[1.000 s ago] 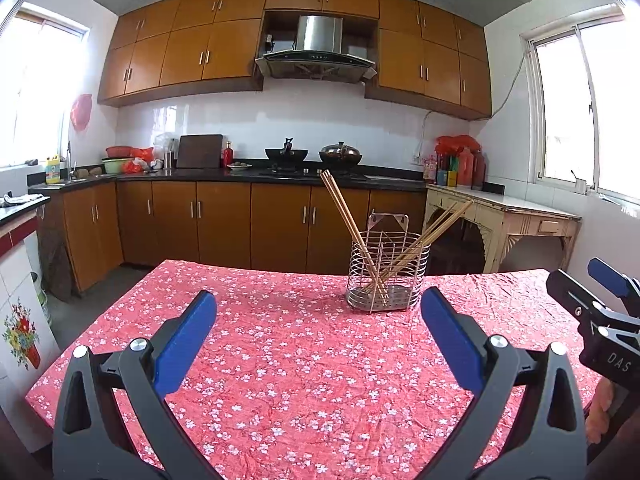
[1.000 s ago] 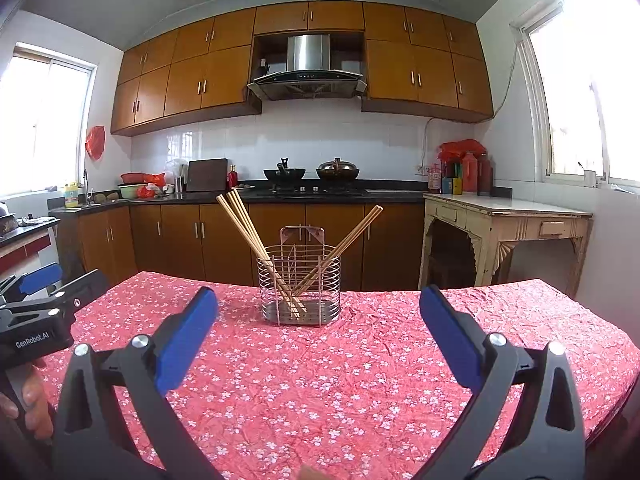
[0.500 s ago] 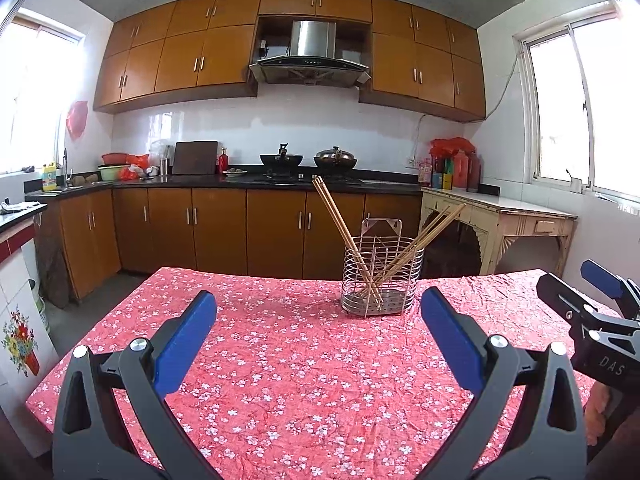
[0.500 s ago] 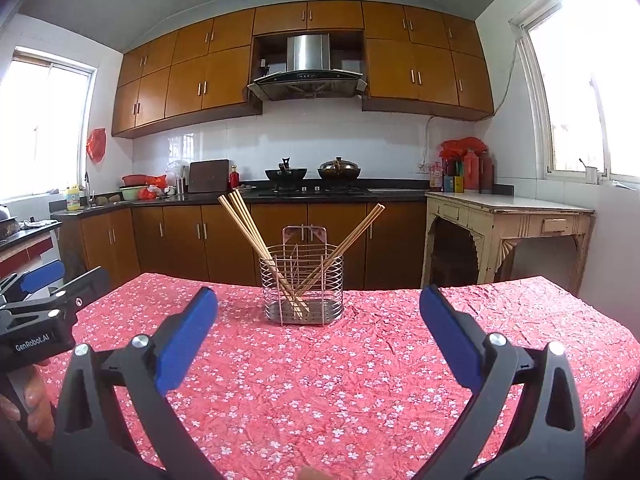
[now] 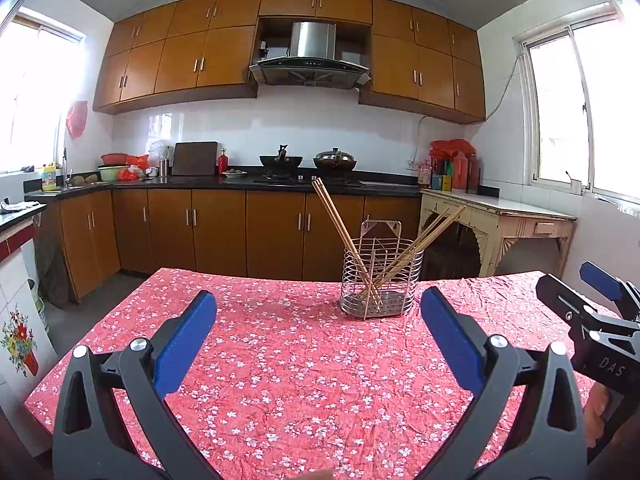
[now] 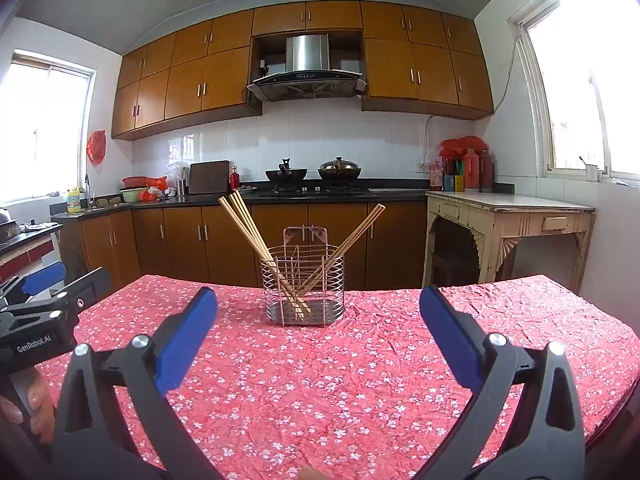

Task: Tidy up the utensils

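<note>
While both claws gape empty, one round wire utensil basket point(image 5: 382, 284) stands ahead of the left claw point(image 5: 318, 332) and right claw point(image 6: 318, 330) on the red floral-clothed table point(image 6: 360, 380), holding roughly six wooden chopsticks point(image 6: 256, 240); view slightly lower than before.

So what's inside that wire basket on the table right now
The wire basket holds chopsticks leaning left and right, tips on its solid base tray. A divider stands in the middle. Nothing else shows through the wires.
</note>
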### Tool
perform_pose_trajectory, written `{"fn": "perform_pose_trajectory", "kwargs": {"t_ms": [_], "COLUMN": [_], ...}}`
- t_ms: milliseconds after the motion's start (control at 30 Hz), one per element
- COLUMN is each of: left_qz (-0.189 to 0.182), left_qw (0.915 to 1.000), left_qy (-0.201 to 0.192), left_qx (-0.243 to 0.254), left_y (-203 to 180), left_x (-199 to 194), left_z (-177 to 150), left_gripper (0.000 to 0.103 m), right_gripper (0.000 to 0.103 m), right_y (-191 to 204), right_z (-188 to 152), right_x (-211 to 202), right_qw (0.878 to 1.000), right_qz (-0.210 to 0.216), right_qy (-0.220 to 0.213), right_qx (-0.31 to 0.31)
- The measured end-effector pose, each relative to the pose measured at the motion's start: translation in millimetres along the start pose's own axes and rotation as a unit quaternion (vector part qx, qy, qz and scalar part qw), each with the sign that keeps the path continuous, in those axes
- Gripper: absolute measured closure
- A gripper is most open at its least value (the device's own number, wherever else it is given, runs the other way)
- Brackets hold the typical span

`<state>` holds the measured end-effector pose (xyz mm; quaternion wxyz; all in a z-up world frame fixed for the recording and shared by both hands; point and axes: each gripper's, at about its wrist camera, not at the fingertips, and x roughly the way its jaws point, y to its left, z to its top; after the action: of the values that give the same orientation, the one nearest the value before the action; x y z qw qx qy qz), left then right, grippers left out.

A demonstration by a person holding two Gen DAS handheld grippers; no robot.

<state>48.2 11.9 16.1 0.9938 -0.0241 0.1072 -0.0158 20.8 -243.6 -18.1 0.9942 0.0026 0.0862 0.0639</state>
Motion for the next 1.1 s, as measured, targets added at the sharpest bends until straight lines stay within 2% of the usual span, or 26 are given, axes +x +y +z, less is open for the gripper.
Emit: {"fn": "perform_pose_trajectory", "kwargs": {"t_ms": [1100], "left_qz": [-0.004], "left_qw": [1.0], "left_qy": [0.004], "left_qx": [-0.002], "left_y": [1.4], "left_x": [2.4], "left_z": [-0.4], "left_gripper": [0.002], "right_gripper": [0.004], "right_y": [-1.1], "right_z": [1.1], "right_x": [2.3], "right_qw": [1.0], "right_qz": [0.002], "right_qy": [0.002], "right_qx": [0.006]}}
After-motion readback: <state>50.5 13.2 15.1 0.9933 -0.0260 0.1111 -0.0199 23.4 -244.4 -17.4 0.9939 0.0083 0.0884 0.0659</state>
